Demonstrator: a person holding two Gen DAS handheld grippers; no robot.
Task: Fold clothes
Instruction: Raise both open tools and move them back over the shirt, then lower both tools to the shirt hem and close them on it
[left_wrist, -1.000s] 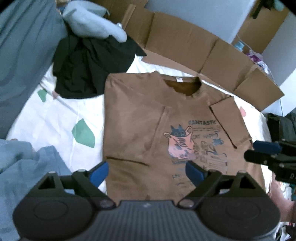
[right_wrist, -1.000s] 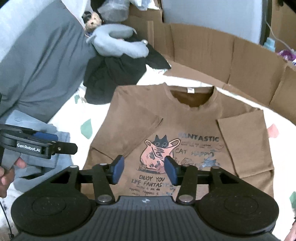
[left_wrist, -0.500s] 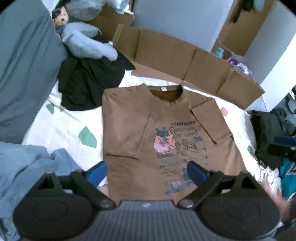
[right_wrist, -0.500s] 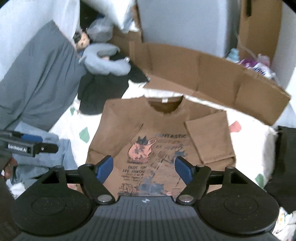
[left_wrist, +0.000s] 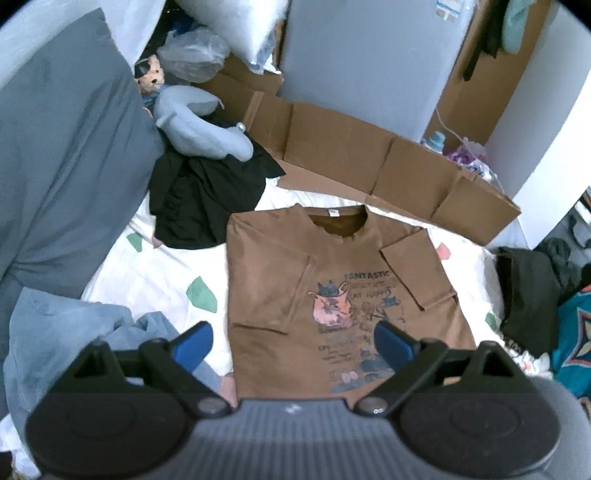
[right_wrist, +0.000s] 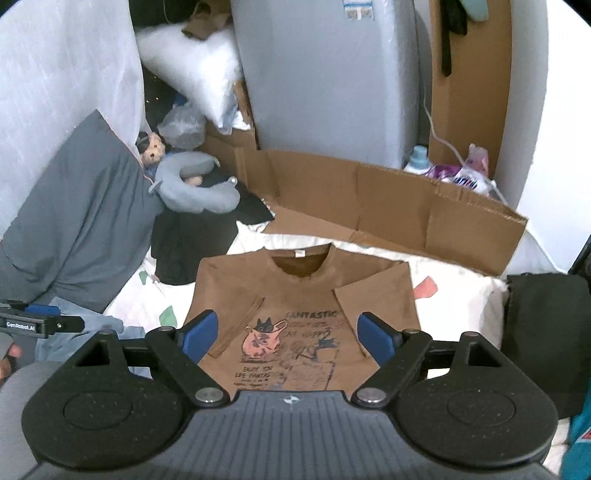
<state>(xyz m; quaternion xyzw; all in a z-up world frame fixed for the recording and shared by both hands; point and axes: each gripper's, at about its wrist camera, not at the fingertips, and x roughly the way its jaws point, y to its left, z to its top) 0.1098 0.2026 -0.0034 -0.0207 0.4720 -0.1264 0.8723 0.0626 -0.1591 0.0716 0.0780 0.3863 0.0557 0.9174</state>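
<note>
A brown T-shirt (left_wrist: 295, 266) (right_wrist: 295, 291) with a cat print lies flat on the white bed sheet (left_wrist: 155, 273), both sleeves folded in over its front. My left gripper (left_wrist: 293, 343) hangs open above the shirt's lower hem, holding nothing. My right gripper (right_wrist: 286, 338) is also open and empty, high above the shirt's bottom half. The left gripper's tip (right_wrist: 40, 323) shows at the left edge of the right wrist view, with a hand behind it.
Black clothes (left_wrist: 199, 192) and a grey neck pillow (left_wrist: 199, 125) lie at the back left. A blue garment (left_wrist: 74, 343) sits left of the shirt. Flattened cardboard (left_wrist: 388, 162) lines the far edge. Dark clothes (left_wrist: 532, 291) are piled on the right.
Both grippers have pulled up and back from the shirt, so more of the room shows. The right gripper's fingers have spread wider. The shirt has not moved.
</note>
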